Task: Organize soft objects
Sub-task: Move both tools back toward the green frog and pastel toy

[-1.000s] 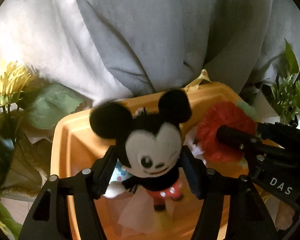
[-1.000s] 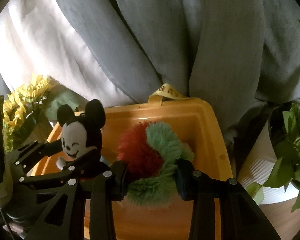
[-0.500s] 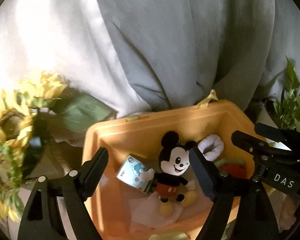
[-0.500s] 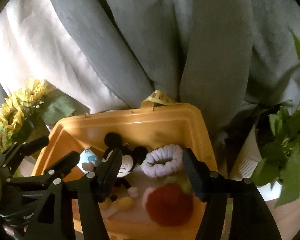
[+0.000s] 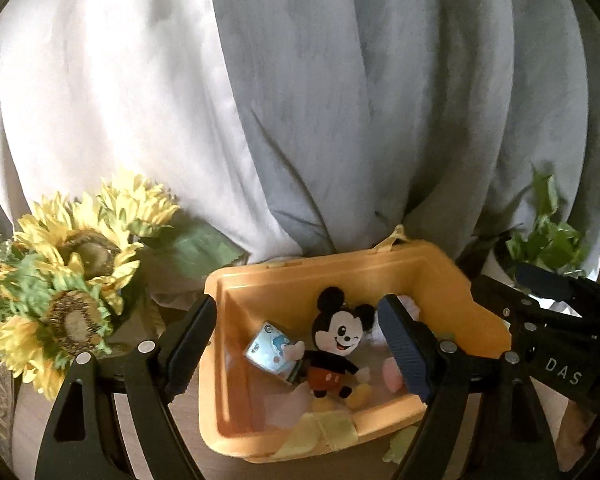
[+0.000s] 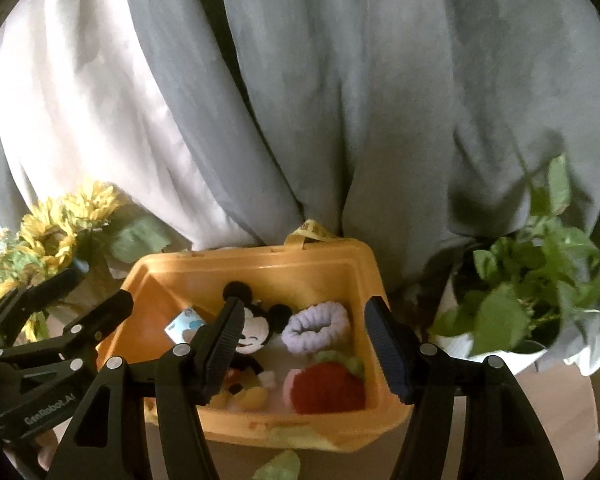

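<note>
Now both grippers hang above an orange plastic bin [image 5: 440,276] that sits on the desk in front of grey and white curtains [image 5: 340,100]. The left gripper [image 5: 296,348] has its fingers spread wide, with nothing between them; below that gap lies a black, white and red mouse plush toy [image 5: 338,344] on its back in the bin. Just beside the plush's raised arm rests a small blue-and-white printed packet [image 5: 270,350].

The right gripper [image 6: 304,344] has its fingers parted about halfway and grips nothing. Beneath them in the bin lie a fluffy white scrunchie ring [image 6: 314,326] and, nearer the camera, a fuzzy red-and-green ring [image 6: 328,384], close beside the plush's feet. A yellow ribbon tag [image 6: 310,230] stands up from the bin's far rim. Yellow-green fabric leaves [image 5: 320,430] drape over the near rim.

Left of the bin stands a bunch of yellow artificial sunflowers [image 5: 76,264]; right of it, a green leafy plant in a white pot [image 6: 528,280].
</note>
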The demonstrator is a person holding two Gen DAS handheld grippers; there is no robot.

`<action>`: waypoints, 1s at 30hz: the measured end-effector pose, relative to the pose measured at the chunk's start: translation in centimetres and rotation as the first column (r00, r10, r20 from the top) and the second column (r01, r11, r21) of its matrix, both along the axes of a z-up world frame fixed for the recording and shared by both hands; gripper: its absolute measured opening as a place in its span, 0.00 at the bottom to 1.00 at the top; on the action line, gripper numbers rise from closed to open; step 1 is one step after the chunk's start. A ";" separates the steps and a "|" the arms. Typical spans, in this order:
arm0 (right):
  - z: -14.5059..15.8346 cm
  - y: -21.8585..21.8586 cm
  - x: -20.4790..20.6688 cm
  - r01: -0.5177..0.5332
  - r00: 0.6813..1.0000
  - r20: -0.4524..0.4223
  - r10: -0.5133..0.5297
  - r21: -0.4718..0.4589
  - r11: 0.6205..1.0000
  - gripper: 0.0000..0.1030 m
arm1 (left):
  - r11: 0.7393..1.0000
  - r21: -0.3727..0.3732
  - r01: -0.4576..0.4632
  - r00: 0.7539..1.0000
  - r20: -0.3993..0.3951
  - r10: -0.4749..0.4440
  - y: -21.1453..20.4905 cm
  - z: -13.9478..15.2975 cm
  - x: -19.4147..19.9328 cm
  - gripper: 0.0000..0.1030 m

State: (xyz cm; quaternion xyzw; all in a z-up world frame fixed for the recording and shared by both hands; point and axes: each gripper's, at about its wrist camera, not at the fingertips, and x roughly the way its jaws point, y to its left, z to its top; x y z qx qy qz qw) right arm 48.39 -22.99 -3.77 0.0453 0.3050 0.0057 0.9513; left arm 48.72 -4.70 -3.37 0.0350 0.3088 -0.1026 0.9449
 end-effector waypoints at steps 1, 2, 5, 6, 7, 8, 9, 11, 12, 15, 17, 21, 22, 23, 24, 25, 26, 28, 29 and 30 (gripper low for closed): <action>0.2 0.1 -0.4 0.003 1.000 0.005 -0.003 0.000 1.000 0.62 | 1.000 -0.007 0.006 1.000 0.008 -0.006 0.1 0.3 -0.4 0.80; 0.5 0.1 -1.0 0.010 1.000 0.011 -0.010 0.000 1.000 0.62 | 1.000 -0.013 0.010 1.000 0.013 -0.010 0.2 0.5 -0.7 0.81; 1.2 0.2 -2.6 0.027 0.999 0.022 -0.027 0.001 1.000 0.65 | 0.999 -0.033 0.024 0.999 0.026 -0.023 0.5 1.3 -1.9 0.81; 1.4 0.3 -3.0 0.031 0.999 0.025 -0.031 -0.002 1.000 0.65 | 0.999 -0.039 0.029 0.999 0.030 -0.028 0.7 1.5 -2.3 0.81; 1.6 0.4 -3.5 0.037 0.999 0.028 -0.036 -0.006 0.999 0.65 | 0.998 -0.045 0.034 0.999 0.033 -0.033 0.8 1.7 -2.6 0.82; 1.8 0.5 -4.0 0.042 0.999 0.031 -0.042 -0.011 0.999 0.65 | 0.998 -0.049 0.041 0.999 0.035 -0.039 0.9 1.9 -3.0 0.82; 2.0 0.7 -4.7 0.050 0.998 0.037 -0.049 -0.016 0.999 0.65 | 0.998 -0.053 0.046 0.998 0.040 -0.044 1.1 2.0 -3.4 0.83; 2.4 0.9 -5.9 0.065 0.997 0.047 -0.064 -0.024 0.998 0.65 | 0.997 -0.054 0.057 0.997 0.051 -0.055 1.3 2.4 -4.2 0.83; 2.6 1.1 -6.5 0.074 0.996 0.055 -0.073 -0.030 0.997 0.65 | 0.997 -0.051 0.065 0.996 0.059 -0.062 1.4 2.6 -4.7 0.83; 3.0 1.5 -8.2 0.098 0.993 0.068 -0.095 -0.043 0.994 0.65 | 0.995 -0.059 0.085 0.994 0.077 -0.080 1.7 3.1 -5.7 0.86; 3.2 1.7 -9.2 0.110 0.992 0.071 -0.107 -0.050 0.993 0.65 | 0.993 -0.063 0.099 0.992 0.079 -0.094 2.0 3.2 -6.4 0.86; 3.5 2.4 -11.3 0.143 0.987 0.084 -0.138 -0.056 0.988 0.67 | 0.990 -0.066 0.128 0.989 0.079 -0.122 2.7 3.4 -7.8 0.86; 3.5 2.6 -11.8 0.153 0.985 0.086 -0.148 -0.056 0.987 0.68 | 0.988 -0.065 0.138 0.988 0.079 -0.133 2.9 3.4 -8.1 0.86; 3.5 2.7 -12.2 0.164 0.983 0.087 -0.159 -0.054 0.985 0.68 | 0.987 -0.065 0.145 0.987 0.080 -0.140 3.0 3.5 -8.4 0.86; 3.5 2.9 -12.8 0.178 0.981 0.087 -0.173 -0.053 0.983 0.68 | 0.986 -0.063 0.155 0.985 0.080 -0.150 3.2 3.5 -8.6 0.86; 3.5 3.2 -13.2 0.187 0.980 0.085 -0.182 -0.053 0.981 0.68 | 0.985 -0.063 0.162 0.984 0.080 -0.157 3.3 3.5 -8.8 0.86; 3.4 3.3 -13.7 0.196 0.978 0.083 -0.192 -0.049 0.979 0.68 | 0.983 -0.063 0.172 0.983 0.081 -0.167 3.5 3.5 -9.1 0.86; 3.3 3.7 -14.6 0.219 0.973 0.080 -0.215 -0.039 0.975 0.68 | 0.980 -0.061 0.189 0.980 0.079 -0.184 3.7 3.4 -9.5 0.86; 3.2 3.8 -15.0 0.230 0.971 0.079 -0.227 -0.034 0.973 0.68 | 0.978 -0.059 0.199 0.978 0.077 -0.194 3.7 3.4 -9.7 0.86; 3.1 3.9 -15.5 0.250 0.966 0.078 -0.247 -0.029 0.968 0.68 | 0.976 -0.058 0.211 0.976 0.075 -0.206 3.8 3.3 -9.9 0.86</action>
